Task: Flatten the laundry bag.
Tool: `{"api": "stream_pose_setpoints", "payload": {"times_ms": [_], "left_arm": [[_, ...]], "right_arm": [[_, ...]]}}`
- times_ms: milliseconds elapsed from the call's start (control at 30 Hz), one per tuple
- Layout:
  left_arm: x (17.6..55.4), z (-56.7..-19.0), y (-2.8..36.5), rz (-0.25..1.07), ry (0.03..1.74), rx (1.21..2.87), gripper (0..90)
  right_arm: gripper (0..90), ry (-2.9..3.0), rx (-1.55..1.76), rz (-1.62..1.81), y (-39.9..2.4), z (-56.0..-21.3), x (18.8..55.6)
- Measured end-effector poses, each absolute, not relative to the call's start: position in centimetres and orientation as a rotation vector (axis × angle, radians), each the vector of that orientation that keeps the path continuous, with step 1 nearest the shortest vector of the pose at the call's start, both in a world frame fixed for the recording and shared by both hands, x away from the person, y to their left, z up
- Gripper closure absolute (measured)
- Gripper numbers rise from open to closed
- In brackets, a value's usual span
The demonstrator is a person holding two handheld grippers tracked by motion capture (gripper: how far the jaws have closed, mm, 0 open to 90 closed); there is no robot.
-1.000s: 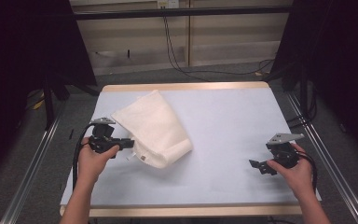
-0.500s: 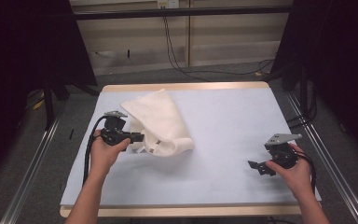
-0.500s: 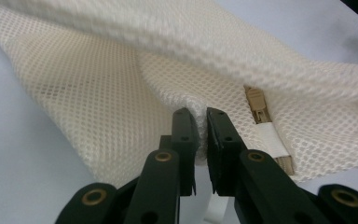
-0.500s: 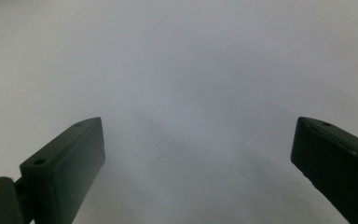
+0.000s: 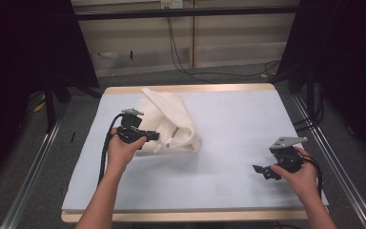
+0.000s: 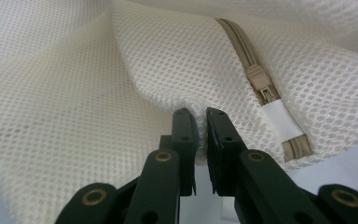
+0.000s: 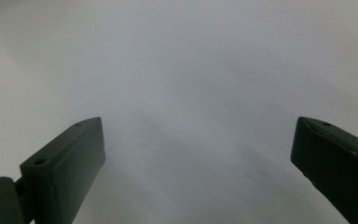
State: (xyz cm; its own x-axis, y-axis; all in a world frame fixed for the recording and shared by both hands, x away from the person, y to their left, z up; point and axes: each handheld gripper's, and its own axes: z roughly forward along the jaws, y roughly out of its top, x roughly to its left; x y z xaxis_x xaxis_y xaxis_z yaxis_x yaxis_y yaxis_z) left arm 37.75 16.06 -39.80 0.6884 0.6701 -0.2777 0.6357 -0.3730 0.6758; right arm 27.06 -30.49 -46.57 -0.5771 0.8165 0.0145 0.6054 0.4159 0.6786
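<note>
A white mesh bag (image 5: 174, 125) lies bunched on the left half of the table, one flap folded up toward the far edge. My left gripper (image 5: 155, 137) is shut on a fold of its near-left edge. In the left gripper view the mesh bag (image 6: 98, 93) is pinched between the gripper's (image 6: 201, 116) two black jaws, and a beige zipper (image 6: 261, 84) with its pull runs up the right side. My right gripper (image 5: 259, 170) rests low at the table's right front, jaws wide open over bare mat (image 7: 191, 93) with nothing between them.
The pale blue mat (image 5: 238, 119) covers the wooden table, whose edge (image 5: 186, 215) runs along the front. Metal rails (image 5: 333, 157) flank both sides. Cables (image 5: 181, 57) hang behind the table's far edge.
My left gripper has carried the bag's edge rightward and inward, folding and bunching the cloth, which lay flatter before. The right gripper has stayed put.
</note>
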Motion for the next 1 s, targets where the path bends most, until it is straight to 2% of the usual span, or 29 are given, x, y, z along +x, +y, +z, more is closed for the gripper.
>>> {"api": "stream_pose_setpoints", "payload": {"times_ms": [1000], "left_arm": [[39.4, -40.6, 9.7, 0.027, 0.940, 2.094, 79.5]], "right_arm": [[2.3, 2.369, 1.242, 0.913, -30.6, -46.8, 26.9]]}}
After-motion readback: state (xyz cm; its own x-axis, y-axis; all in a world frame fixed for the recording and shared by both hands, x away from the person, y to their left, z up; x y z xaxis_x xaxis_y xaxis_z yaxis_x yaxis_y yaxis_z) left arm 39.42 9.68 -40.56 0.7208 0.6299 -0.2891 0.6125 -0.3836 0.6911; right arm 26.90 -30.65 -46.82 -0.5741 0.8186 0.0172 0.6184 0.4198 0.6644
